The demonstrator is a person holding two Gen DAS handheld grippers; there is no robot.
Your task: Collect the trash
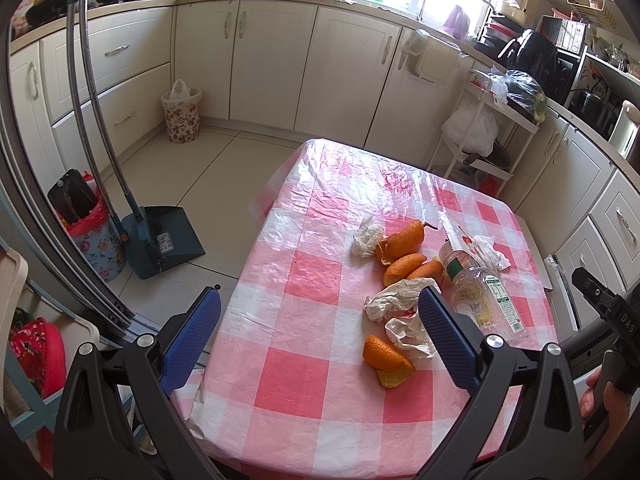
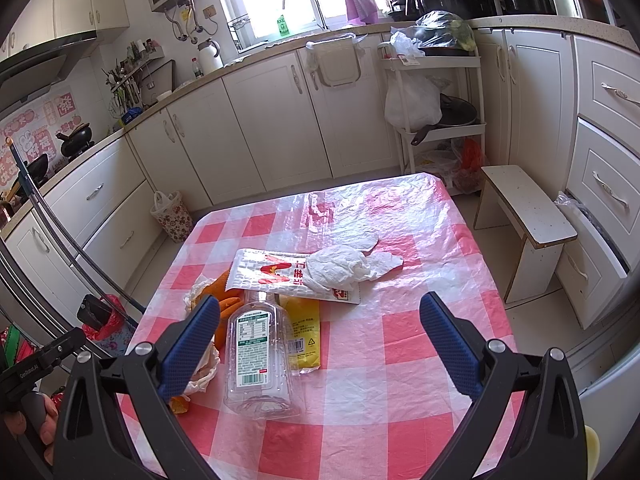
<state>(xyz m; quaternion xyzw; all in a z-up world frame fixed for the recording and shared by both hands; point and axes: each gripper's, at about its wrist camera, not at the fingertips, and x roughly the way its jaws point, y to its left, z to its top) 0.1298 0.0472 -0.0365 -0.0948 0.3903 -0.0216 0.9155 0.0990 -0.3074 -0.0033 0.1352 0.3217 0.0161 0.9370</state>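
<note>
Through the left wrist camera I see my left gripper [image 1: 320, 320] released, its blue fingers spread wide above the near part of the bench [image 1: 288, 392], which is covered in a pink and white checked plastic cloth. The trash lies ahead and to the right of it: a crumpled tissue [image 1: 396, 300] touching the right finger, an orange peel piece [image 1: 387, 360] just between the fingers, more orange peels [image 1: 404, 252] beyond, another tissue wad [image 1: 366, 236] farther out, and a clear plastic bottle [image 1: 480, 296] lying on its side just right of the right finger. Far off to the left, on the floor, stand a blue dustpan [image 1: 168, 240] and a floral wastebasket [image 1: 181, 114]. Through the right wrist camera my right gripper [image 2: 320, 320] is likewise released, holding nothing. The clear plastic bottle [image 2: 260, 348] lies between its fingers, close to the left one, with a yellow packet [image 2: 306, 332] partly under it. Ahead lie a white printed wrapper [image 2: 280, 274] and a crumpled paper towel [image 2: 344, 264] resting on it; orange peels [image 2: 220, 284] sit by the left finger.
</note>
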